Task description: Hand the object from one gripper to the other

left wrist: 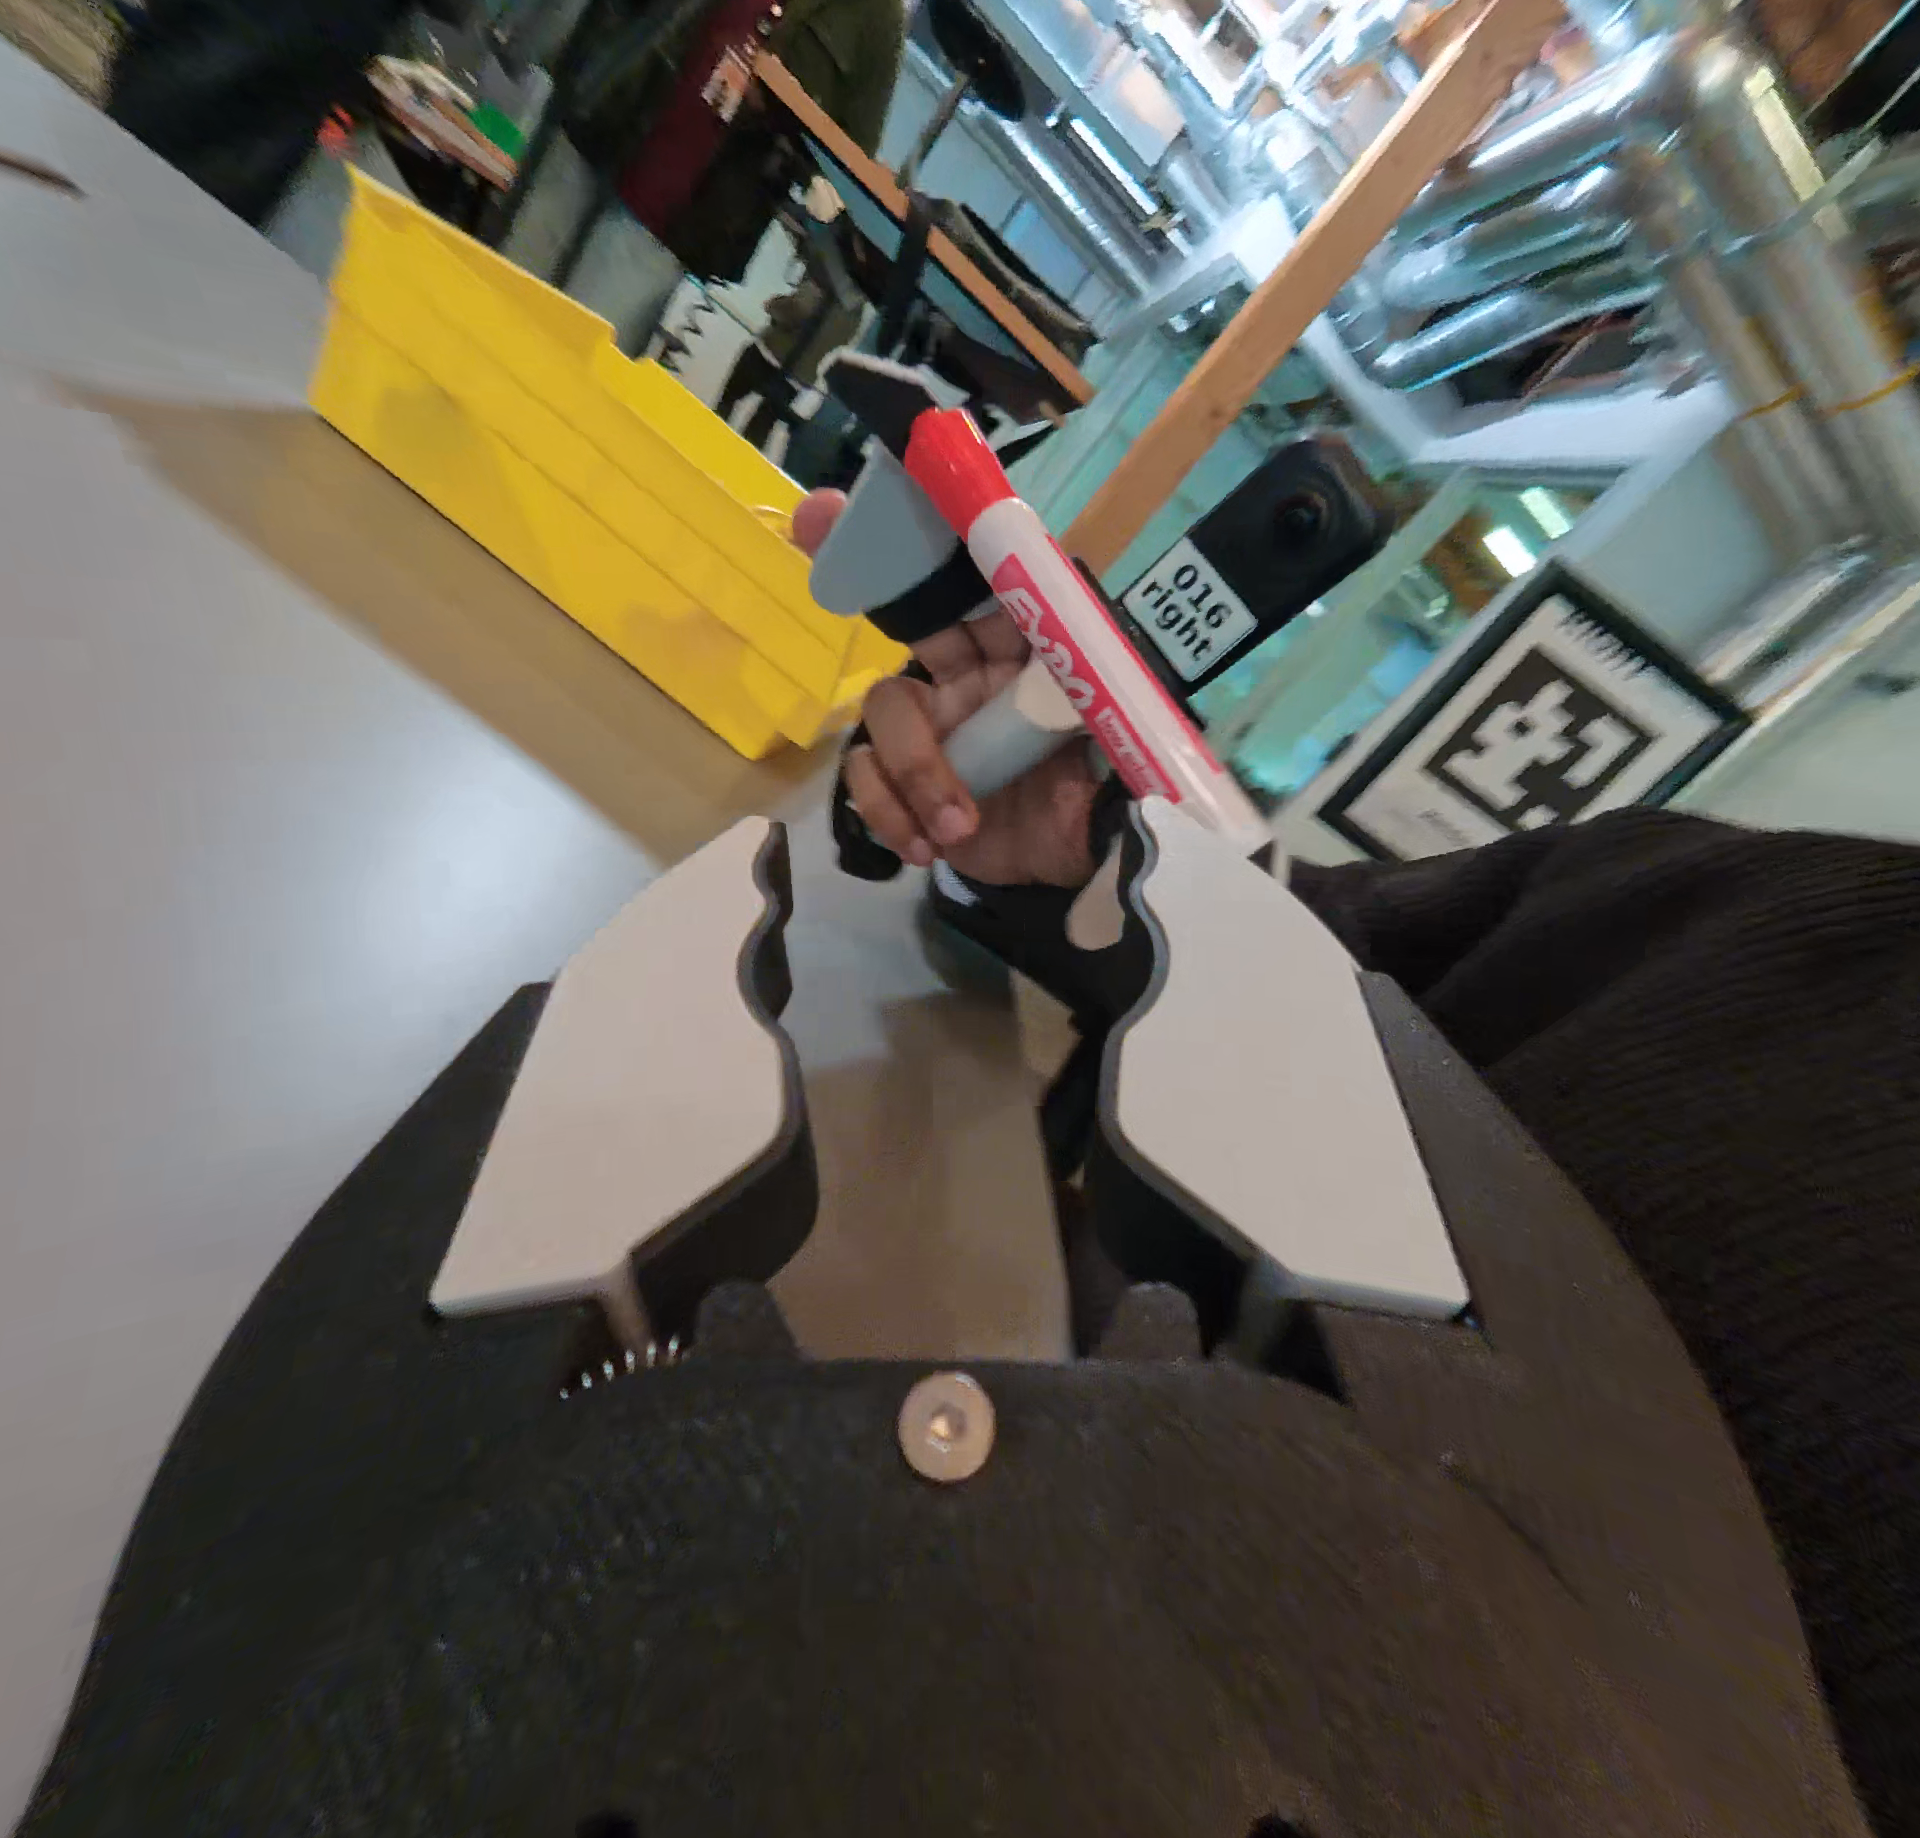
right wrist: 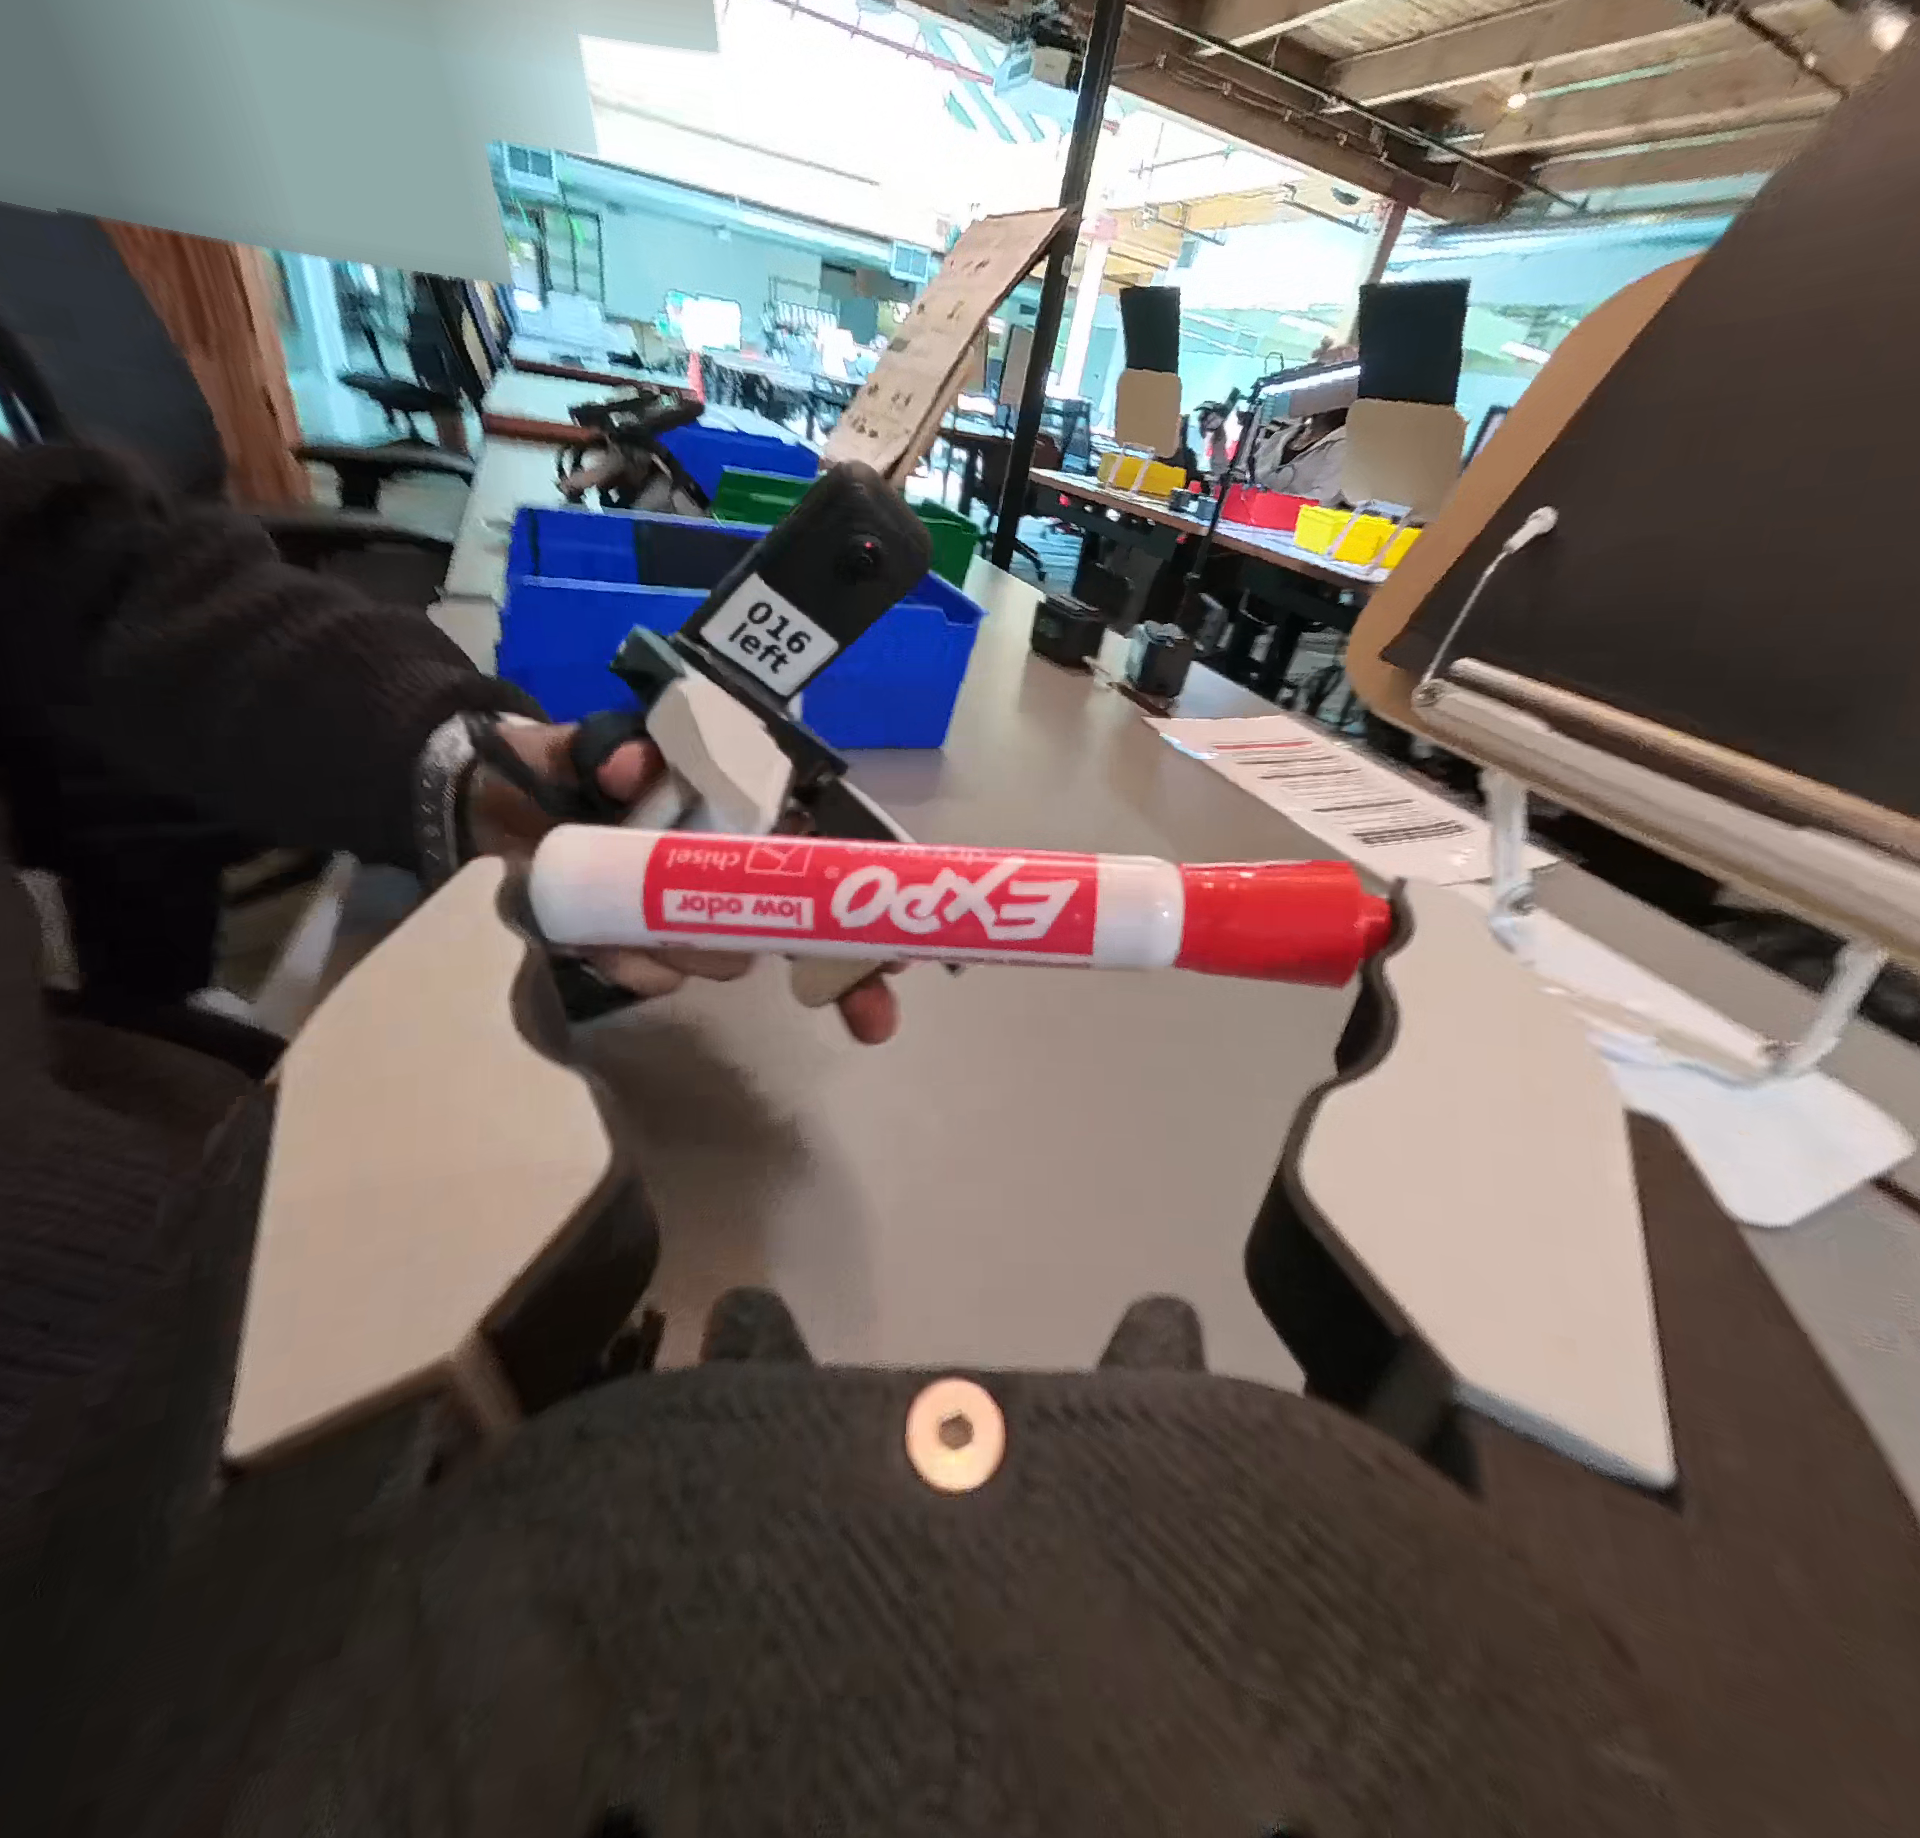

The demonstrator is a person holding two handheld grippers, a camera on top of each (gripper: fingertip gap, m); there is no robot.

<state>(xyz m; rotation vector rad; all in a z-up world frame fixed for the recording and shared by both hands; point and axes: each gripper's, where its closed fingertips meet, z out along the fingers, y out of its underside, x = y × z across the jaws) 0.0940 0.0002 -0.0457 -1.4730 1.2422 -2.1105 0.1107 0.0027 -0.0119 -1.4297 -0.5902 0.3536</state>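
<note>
Workshop clutter fills the background: steel ducting, timber beams and rows of benches, with a pale grey worktop [right wrist: 1039, 780] below both tools. On it sit a yellow bin [left wrist: 540, 500] off to the left of the left gripper's jaws, a blue bin [right wrist: 727, 635] beyond the right gripper's jaws, and a printed sheet [right wrist: 1320, 791] to their right.

The right gripper [right wrist: 956, 915] is clenched lengthwise on a red dry-erase marker [right wrist: 883, 905]: the white butt end bears on its left finger and the red cap [right wrist: 1278, 921] on its right finger, so the barrel spans the gap crosswise. The left gripper [left wrist: 956, 853] stands released and holds nothing. In its own view the marker hangs just ahead of and above its fingertips, slanting toward the right one; whether the butt end touches that tip I cannot tell.

The step in hand looks like the approach for the handover. To do it well, the left gripper should turn so its jaws cross the barrel, close on the labelled middle clear of the right gripper's fingers, and grip firmly before the right lets go. An end-to-end hold is slippery, so a sideways nudge could pop the marker free.
</note>
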